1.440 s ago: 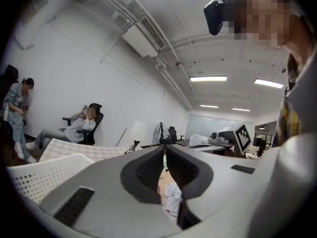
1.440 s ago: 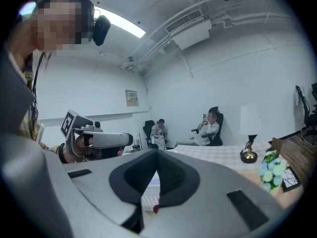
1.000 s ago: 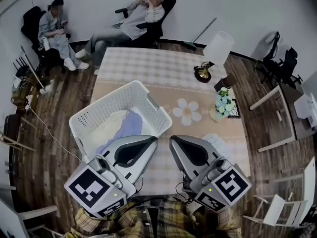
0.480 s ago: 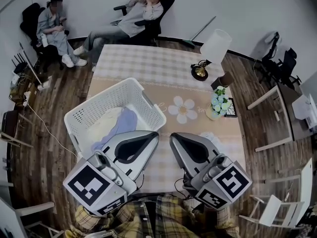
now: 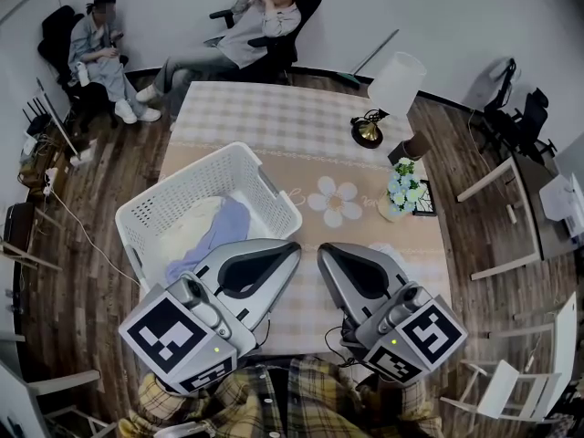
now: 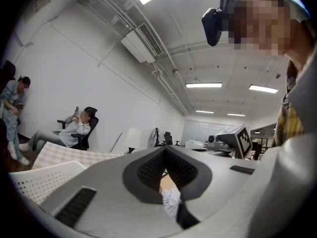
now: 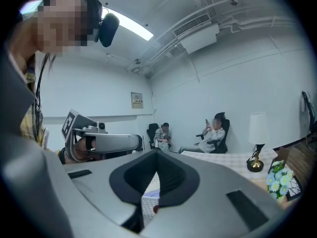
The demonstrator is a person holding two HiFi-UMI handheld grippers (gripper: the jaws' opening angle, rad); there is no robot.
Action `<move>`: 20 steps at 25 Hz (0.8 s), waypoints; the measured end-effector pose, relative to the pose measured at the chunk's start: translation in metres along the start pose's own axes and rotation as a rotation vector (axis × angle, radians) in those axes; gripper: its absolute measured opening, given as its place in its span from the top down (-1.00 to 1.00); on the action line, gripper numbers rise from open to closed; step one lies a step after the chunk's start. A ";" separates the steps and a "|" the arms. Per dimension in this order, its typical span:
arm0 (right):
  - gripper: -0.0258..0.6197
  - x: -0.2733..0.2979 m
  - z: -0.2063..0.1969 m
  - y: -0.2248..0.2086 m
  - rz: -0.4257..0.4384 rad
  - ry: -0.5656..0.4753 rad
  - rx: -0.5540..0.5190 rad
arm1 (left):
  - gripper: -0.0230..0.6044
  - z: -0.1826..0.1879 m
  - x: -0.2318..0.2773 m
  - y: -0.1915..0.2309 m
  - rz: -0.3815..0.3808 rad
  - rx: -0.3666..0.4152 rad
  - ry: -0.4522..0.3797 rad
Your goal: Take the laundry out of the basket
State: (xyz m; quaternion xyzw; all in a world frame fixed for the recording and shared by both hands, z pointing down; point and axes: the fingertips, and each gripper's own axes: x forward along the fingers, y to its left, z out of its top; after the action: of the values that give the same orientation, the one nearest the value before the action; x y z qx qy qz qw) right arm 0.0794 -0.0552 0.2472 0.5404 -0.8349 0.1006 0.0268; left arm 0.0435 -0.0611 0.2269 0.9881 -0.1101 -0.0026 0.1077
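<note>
The left gripper point(image 5: 295, 246) and right gripper point(image 5: 322, 250) sit slightly further forward than before, fingers together and empty, right of the white plastic basket point(image 5: 275, 192) holding crumpled blue-and-cream laundry point(image 5: 212, 233).

The basket point(image 5: 161, 203) is white plastic, rectangular, with walls full of small holes and a thicker smooth rim. It stands upright on the left near part of the worktop point(image 5: 274, 121), turned diagonally to the worktop's edges, so that one corner points to the left. Its nearest corner is hidden. The laundry lies inside, low on the bottom, well under the rim. A pale cream cloth point(image 5: 185, 236) is crumpled on the left side. A light blue cloth point(image 5: 226, 224) lies just beside it on the right, touching it and partly over it.
</note>
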 end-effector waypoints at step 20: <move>0.89 -0.024 -0.010 -0.014 0.075 -0.016 0.010 | 0.88 -0.029 0.002 -0.019 0.143 -0.033 0.093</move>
State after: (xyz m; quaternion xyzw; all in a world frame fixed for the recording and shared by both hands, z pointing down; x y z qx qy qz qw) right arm 0.1015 -0.0369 0.2552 0.5096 -0.8543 0.1016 0.0135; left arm 0.0506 -0.0375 0.2515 0.9748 -0.1755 0.0490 0.1290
